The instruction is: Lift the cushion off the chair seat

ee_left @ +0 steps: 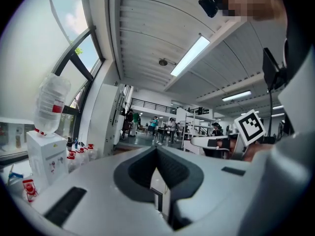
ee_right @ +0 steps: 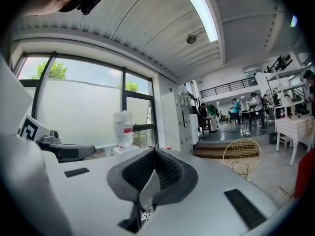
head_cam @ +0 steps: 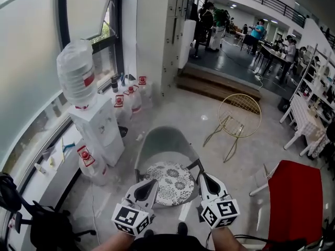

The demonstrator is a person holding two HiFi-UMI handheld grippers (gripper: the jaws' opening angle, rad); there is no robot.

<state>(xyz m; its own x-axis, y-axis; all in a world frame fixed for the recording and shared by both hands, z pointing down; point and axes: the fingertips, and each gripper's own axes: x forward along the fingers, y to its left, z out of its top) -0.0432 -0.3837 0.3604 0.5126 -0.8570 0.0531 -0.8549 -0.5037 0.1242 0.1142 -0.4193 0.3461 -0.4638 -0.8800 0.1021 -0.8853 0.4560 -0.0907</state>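
Zero lifting done so far: the round patterned cushion (head_cam: 170, 183) sits flat on the seat of the grey chair (head_cam: 163, 140), so pretty much the whole job is left. Both tools are closed up with nothing pinched between the jaws. In the head view the left tool (head_cam: 148, 186) hangs by the cushion's left edge and the right tool (head_cam: 205, 181) by its right edge, so they flank it, and they look to be above it rather than touching. The person probably needs to open up, dip down and grab an edge.
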